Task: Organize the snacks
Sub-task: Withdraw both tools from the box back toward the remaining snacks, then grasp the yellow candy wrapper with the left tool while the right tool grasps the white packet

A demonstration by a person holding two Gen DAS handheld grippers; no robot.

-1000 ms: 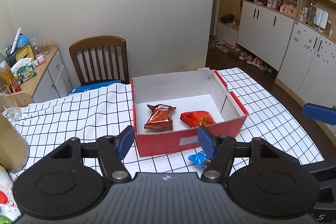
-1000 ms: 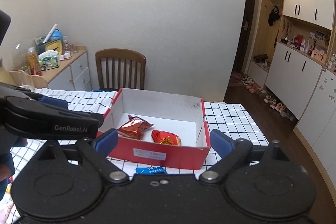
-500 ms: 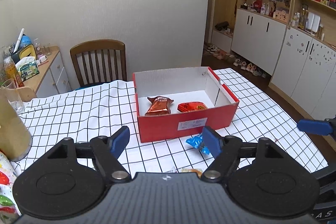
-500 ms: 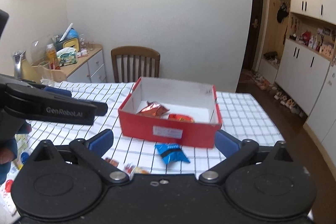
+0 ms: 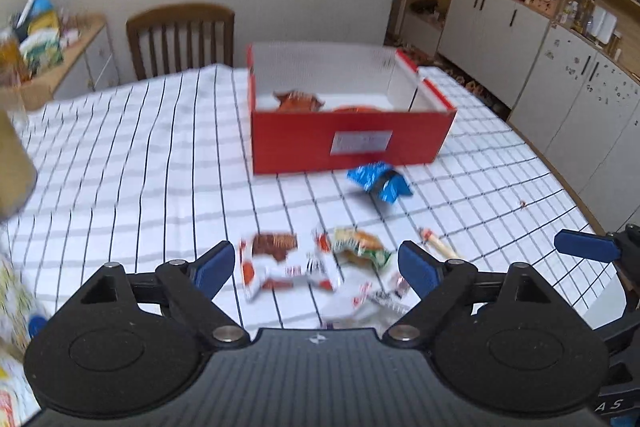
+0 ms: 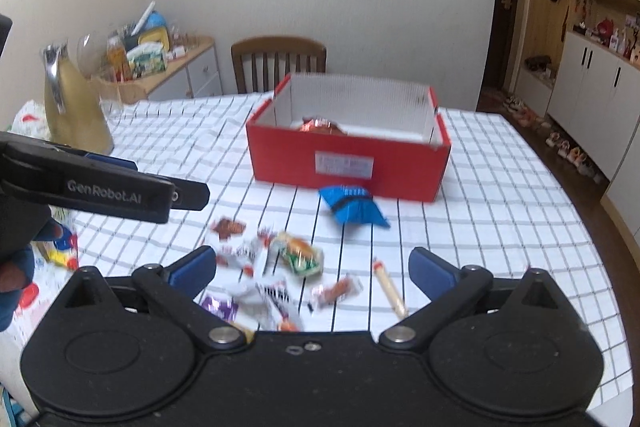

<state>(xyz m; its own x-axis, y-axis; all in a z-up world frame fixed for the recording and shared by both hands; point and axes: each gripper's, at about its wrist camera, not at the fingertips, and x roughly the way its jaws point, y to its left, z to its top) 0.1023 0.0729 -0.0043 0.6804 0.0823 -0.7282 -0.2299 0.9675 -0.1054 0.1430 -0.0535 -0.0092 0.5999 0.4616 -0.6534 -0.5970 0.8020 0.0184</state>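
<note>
Nearest the cameras, both grippers hang over the loose snack pile, having drawn back from the red box (image 6: 347, 163) and sunk toward the tabletop (image 5: 140, 163). The left gripper (image 5: 316, 263) has its jaws opening wide, with nothing between them; the right gripper (image 6: 312, 267) stands spread and empty too. Under them, on the near side of the box, lie a white-and-red packet (image 5: 280, 267), a green burger-print packet (image 6: 300, 255) and a thin stick snack (image 6: 390, 291). Closer to the box, just beside its front wall, rests a blue packet (image 6: 352, 207). Inside the box sit two red-orange packets (image 5: 298, 100). Probably the next pick comes from the pile.
</note>
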